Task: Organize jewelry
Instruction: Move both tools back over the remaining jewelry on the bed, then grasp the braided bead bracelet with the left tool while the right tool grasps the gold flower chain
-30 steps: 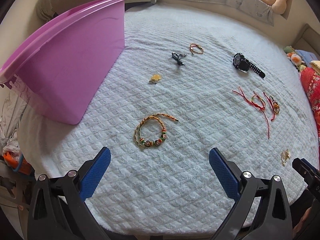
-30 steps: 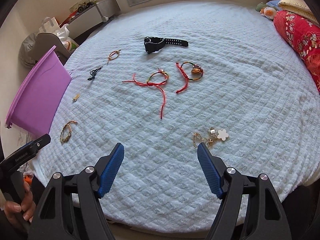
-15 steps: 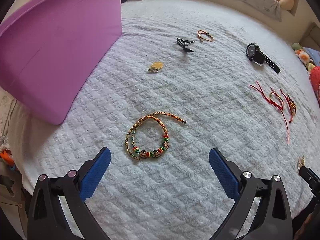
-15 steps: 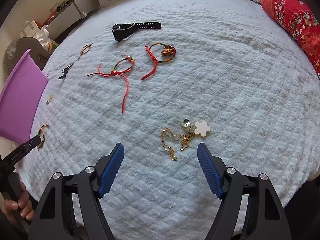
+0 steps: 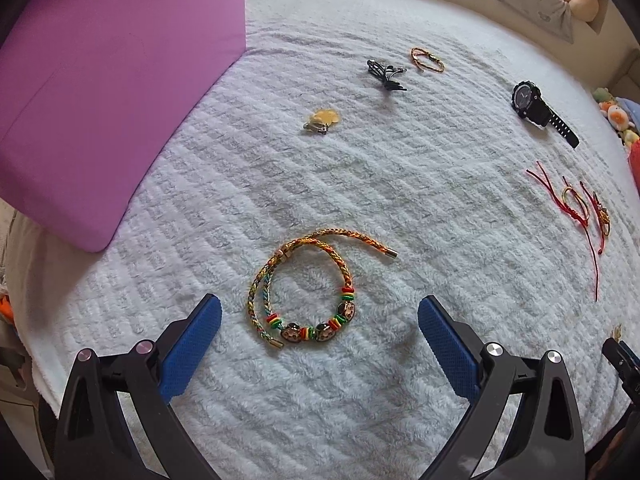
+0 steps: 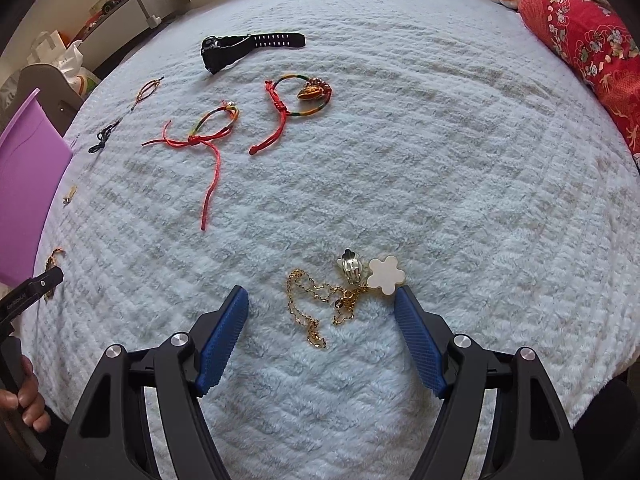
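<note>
While both tools hang over the bed, nothing is held.
left gripper: spread wide, blue ribbed pads empty, touching nothing; braided bracelet lies between the tips.
right gripper: spread wide, empty; gold chain between the tips, right pad just beside the white flower, contact unclear.
braided bracelet: multicolour woven cord in a loop, brown beads with red, green and yellow rings at the near side; loose metal-capped tail points right.
gold chain: fine links, tangled heap, joined to a flat white flower and a shiny clip.
red cord bracelets: two satin loops with knots; longest tail runs toward the camera.
watch: black, chunky, strap lying left to right, far side.
bin: smooth purple plastic, left edge of the bed.
blanket: white, fluffy, quilted squares.
</note>
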The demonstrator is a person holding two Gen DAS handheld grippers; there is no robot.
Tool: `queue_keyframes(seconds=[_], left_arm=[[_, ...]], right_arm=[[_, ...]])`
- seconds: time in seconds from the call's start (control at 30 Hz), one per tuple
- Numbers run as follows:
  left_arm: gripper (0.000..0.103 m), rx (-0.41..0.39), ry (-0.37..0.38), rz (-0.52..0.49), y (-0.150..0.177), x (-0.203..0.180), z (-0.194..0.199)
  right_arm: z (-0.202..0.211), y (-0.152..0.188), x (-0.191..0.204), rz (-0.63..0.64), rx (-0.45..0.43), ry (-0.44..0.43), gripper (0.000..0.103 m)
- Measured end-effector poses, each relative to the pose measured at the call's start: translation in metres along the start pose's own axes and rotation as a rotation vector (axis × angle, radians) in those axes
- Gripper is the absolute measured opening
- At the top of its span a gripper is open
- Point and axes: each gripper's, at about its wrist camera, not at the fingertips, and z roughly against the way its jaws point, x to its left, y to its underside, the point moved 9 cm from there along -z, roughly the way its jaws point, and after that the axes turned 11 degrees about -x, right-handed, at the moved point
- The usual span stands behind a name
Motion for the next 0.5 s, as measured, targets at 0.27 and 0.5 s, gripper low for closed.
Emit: queue_keyframes(seconds=[0.27,0.5], left_arm=[[0.097,-0.001,-0.001,-0.009,0.0,0.0,-0.005],[0.097,-0.004,-0.002,-0.027,-0.002,-0.004,-0.011]], right_arm=[[0.004,-0.002,-0.001,0.005,-0.014,0.013,0.072],[0.004,-0.001,-0.012,-0.03,-0.013,0.022,0.072]])
